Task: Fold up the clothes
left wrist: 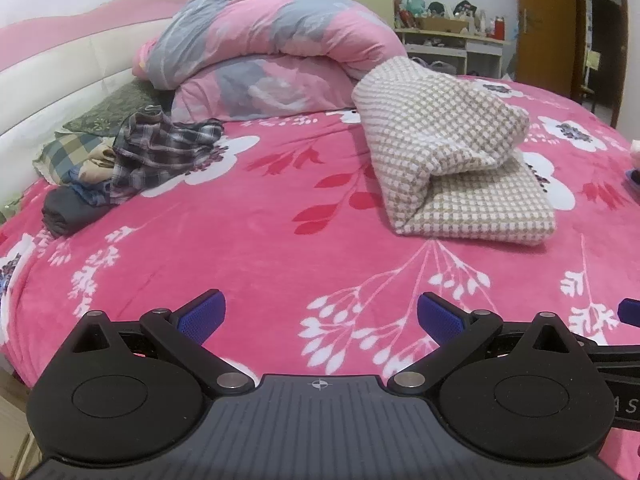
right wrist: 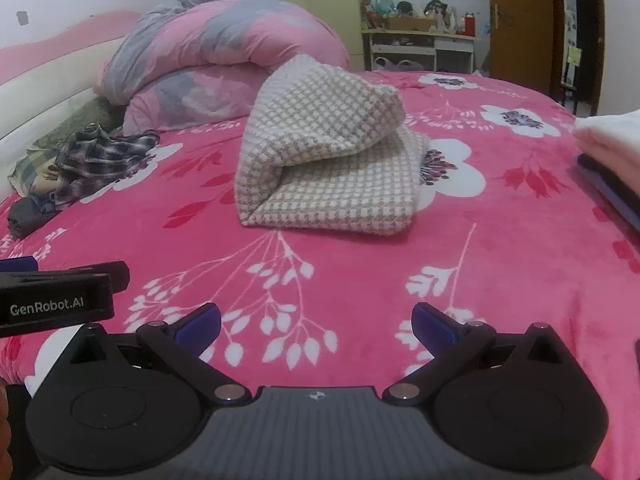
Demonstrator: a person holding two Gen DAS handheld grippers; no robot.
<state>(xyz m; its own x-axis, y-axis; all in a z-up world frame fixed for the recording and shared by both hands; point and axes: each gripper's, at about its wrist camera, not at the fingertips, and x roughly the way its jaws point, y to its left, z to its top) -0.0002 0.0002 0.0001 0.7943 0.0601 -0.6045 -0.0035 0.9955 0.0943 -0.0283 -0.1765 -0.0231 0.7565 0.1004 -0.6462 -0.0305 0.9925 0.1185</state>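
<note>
A beige-and-white checked garment [left wrist: 452, 156] [right wrist: 328, 156] lies loosely folded on the pink flowered bedspread [left wrist: 248, 240] [right wrist: 360, 264], its upper half humped over the lower. My left gripper [left wrist: 320, 312] hovers over the near part of the bed, jaws wide apart and nothing between the blue pads. My right gripper [right wrist: 316, 320] stands beside it, also open and holding nothing. The garment lies well ahead of both. A pile of unfolded clothes with a dark plaid shirt [left wrist: 160, 148] [right wrist: 100, 156] on top sits at the far left by the headboard.
A rolled pink-and-grey quilt [left wrist: 272, 48] [right wrist: 216, 52] fills the head of the bed. Folded white and dark items [right wrist: 612, 160] lie stacked at the right edge. A cluttered shelf [left wrist: 452, 36] and a wooden door [left wrist: 548, 24] stand beyond the bed.
</note>
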